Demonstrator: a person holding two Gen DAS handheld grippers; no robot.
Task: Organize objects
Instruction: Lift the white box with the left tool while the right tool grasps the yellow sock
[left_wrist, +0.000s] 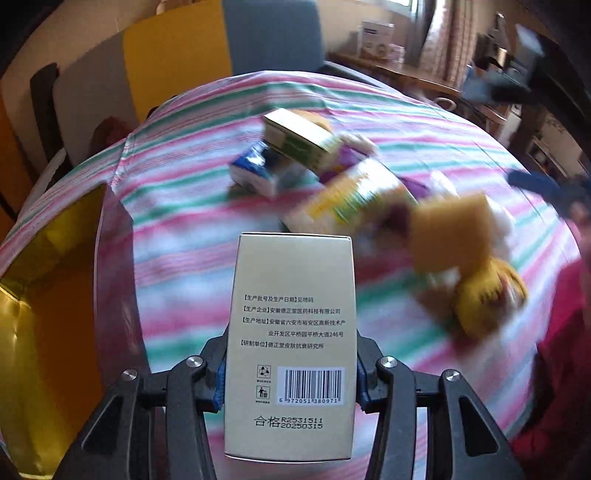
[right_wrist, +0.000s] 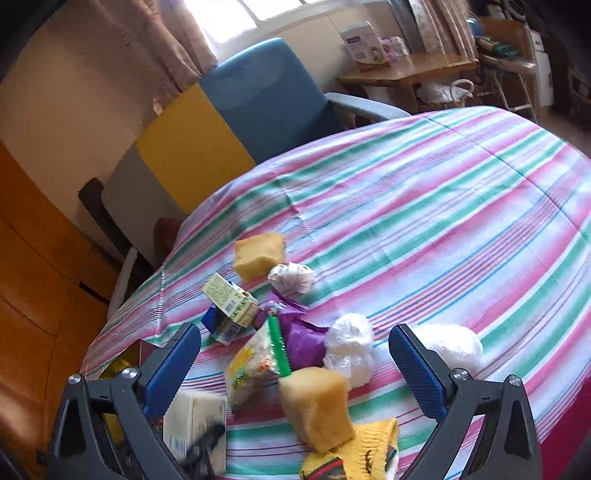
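One gold box (left_wrist: 291, 343) in L tongs (left_wrist: 290, 384)

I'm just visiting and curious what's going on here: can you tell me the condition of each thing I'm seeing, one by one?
Left hand-held gripper: shut on the gold box.
Gold box: closed, held above the striped cloth.
Right hand-held gripper: open, holding nothing.
Near sponge: loose, resting partly on the yellow sock.
Far sponge: loose on the cloth.
Purple packet: crumpled in the pile.
Green-and-white carton: closed, propped on a blue-and-white carton.
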